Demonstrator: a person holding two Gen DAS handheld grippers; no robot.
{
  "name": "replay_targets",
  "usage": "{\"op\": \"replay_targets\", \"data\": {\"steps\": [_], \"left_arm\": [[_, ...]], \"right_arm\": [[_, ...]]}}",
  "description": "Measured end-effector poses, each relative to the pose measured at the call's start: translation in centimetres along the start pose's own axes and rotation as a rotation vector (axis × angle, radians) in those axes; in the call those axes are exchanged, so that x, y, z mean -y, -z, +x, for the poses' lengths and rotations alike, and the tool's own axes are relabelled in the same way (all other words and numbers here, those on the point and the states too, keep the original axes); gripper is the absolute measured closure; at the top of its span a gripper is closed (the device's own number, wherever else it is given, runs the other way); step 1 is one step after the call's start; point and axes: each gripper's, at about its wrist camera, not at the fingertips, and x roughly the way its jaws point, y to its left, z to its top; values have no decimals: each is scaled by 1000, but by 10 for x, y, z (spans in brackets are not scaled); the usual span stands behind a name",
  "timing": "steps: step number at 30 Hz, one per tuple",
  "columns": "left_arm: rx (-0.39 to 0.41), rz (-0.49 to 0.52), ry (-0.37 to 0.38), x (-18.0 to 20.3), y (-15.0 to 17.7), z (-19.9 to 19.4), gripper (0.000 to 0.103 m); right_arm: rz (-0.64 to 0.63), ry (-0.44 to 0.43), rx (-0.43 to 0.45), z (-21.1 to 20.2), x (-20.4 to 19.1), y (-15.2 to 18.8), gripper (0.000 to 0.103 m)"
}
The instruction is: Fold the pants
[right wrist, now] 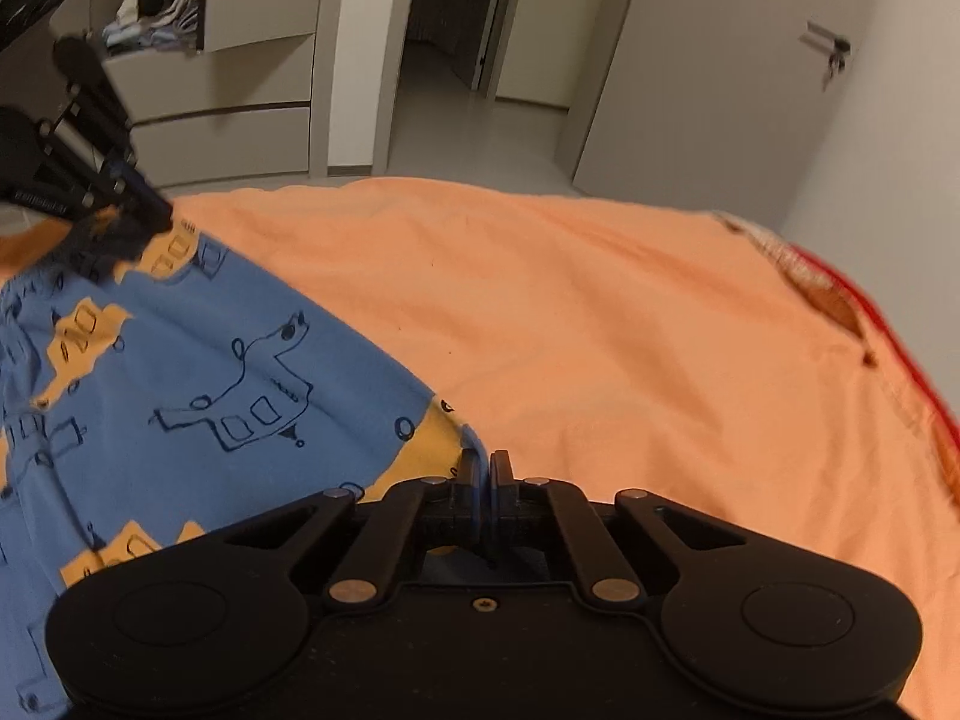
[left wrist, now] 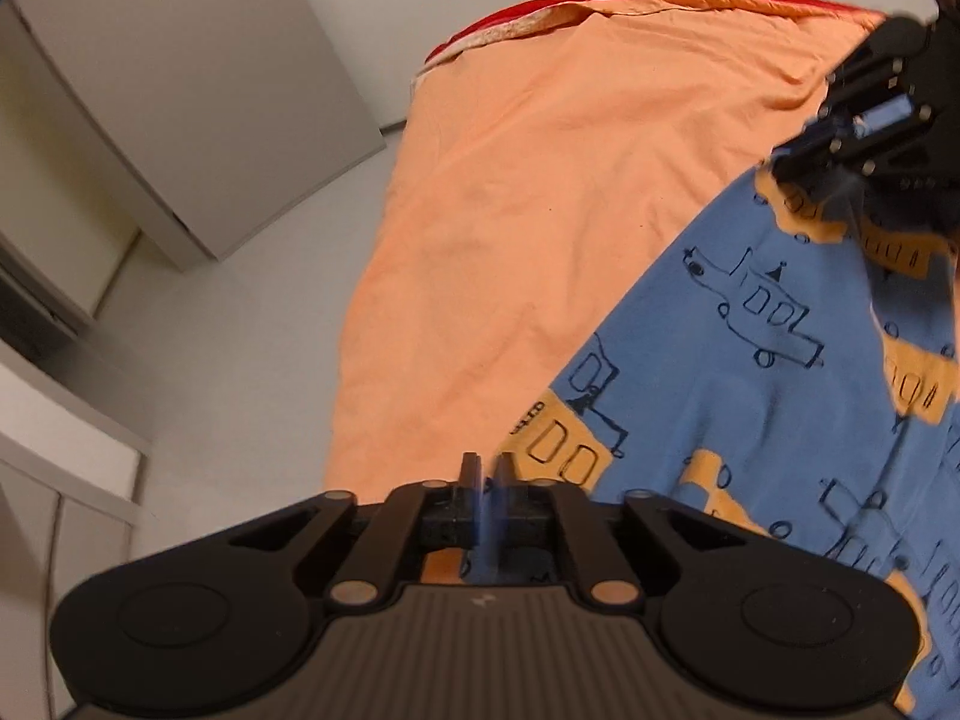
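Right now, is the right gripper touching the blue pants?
Touching: the right wrist view shows the right gripper shut on the blue pants' edge.

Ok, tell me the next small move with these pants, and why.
Probably carry both corners together across and lower them to make the fold. The left gripper and right gripper each pinch an edge of the blue pants, stretched between them over the orange sheet.

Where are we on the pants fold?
Early. Done: both corners look pinched, the left claw and right claw shut on the blue printed pants. In hand: the fabric is stretched between them above the orange bedsheet. Left: no fold shows in either view.
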Motion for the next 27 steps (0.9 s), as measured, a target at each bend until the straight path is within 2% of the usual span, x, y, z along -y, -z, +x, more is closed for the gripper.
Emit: {"op": "replay_targets", "data": {"steps": [1, 2, 3, 4, 6, 7, 8, 9, 11, 14, 19, 23, 27], "left_arm": [[-3, -1, 0, 1, 0, 0, 71], [-12, -2, 0, 2, 0, 2, 46], [-21, 3, -6, 3, 0, 4, 37], [-32, 20, -9, 5, -1, 7, 38], [-53, 46, 0, 8, -2, 16, 43], [-68, 38, 11, 8, -3, 19, 65], [-87, 14, 29, 6, -5, 22, 95], [-108, -18, 49, 3, -8, 24, 100], [-111, -36, 51, 3, -9, 19, 102], [-63, 0, -29, 11, -9, -1, 103], [131, 17, -202, 45, 10, -63, 103], [287, 150, -242, 93, 48, -116, 103], [361, 328, -275, 141, 95, -146, 103]], "right_arm": [[-11, 9, 11, -5, -3, 1, 102], [-18, 15, 18, -9, -5, 1, 102], [-26, 22, 24, -12, -6, 2, 102], [-29, 27, 28, -15, -6, 2, 102], [-19, 34, 28, -17, -6, 2, 102], [-20, 38, 25, -17, -7, 2, 102], [-28, 43, 19, -17, -9, 3, 102], [-36, 50, 13, -17, -11, 4, 102], [-50, 59, 6, -17, -16, 4, 102], [-51, 77, 19, -25, -22, 5, 102], [10, 97, 130, -70, -32, 18, 103], [17, 120, 251, -134, -73, 45, 103], [29, 137, 319, -193, -125, 83, 103]]}}
